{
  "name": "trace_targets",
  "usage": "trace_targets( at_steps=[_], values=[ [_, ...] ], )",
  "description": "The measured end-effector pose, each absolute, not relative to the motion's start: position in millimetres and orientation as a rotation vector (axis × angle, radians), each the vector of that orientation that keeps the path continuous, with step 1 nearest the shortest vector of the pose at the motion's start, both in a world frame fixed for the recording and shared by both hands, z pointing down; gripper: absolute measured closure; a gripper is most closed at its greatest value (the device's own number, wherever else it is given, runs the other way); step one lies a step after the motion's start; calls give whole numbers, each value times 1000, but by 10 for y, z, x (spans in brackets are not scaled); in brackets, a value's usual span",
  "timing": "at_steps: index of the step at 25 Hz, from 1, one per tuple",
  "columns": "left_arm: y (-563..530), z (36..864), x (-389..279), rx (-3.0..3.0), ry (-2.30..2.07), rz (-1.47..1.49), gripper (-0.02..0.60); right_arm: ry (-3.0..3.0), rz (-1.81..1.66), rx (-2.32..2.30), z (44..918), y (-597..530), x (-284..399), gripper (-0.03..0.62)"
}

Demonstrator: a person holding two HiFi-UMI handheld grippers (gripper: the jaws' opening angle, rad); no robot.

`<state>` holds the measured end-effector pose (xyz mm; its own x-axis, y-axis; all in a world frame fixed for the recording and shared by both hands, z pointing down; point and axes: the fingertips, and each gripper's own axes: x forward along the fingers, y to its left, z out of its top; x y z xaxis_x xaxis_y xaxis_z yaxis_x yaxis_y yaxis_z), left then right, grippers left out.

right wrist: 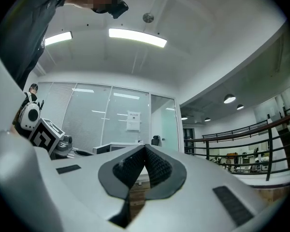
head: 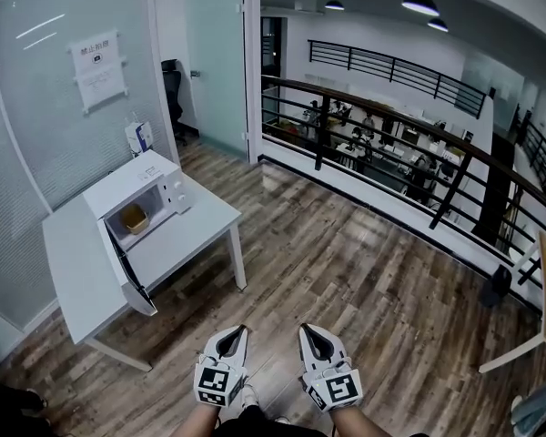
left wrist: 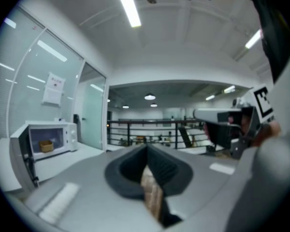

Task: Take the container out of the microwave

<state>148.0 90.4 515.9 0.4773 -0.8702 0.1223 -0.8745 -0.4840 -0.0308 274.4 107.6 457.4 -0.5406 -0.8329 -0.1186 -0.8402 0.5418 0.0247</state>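
The container (head: 134, 217), a small tan box, is sitting inside the white microwave (head: 136, 182), whose door (head: 127, 279) is hanging wide open toward the near edge of the white worktop (head: 196, 237). The microwave is standing at the back of that worktop, close to the glass wall, where a paper notice (head: 97, 69) is hanging.

The left gripper (head: 243, 330) and the right gripper (head: 303, 328) are hovering side by side over the wooden floor (head: 346, 271), well apart from the worktop and not touching it. In the head view the container is lying far ahead and to the left of both.

The left gripper's fingers (left wrist: 128, 168) are pressing together at the tips and holding nothing; in the left gripper view the microwave (left wrist: 48, 139) and the container (left wrist: 46, 145) are showing small at the far left, well off the line of the fingers. The right gripper's fingers (right wrist: 128, 170) are likewise meeting at the tips and gripping nothing, and they are pointing toward the glass wall.
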Motion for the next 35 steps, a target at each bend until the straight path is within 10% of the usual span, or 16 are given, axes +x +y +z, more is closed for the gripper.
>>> trace_targets(
  at_steps=[35],
  values=[
    [-1374,5040,24,2546,-1749,43,575,2743,216,-1309,4311,-1493,1286,595]
  ],
)
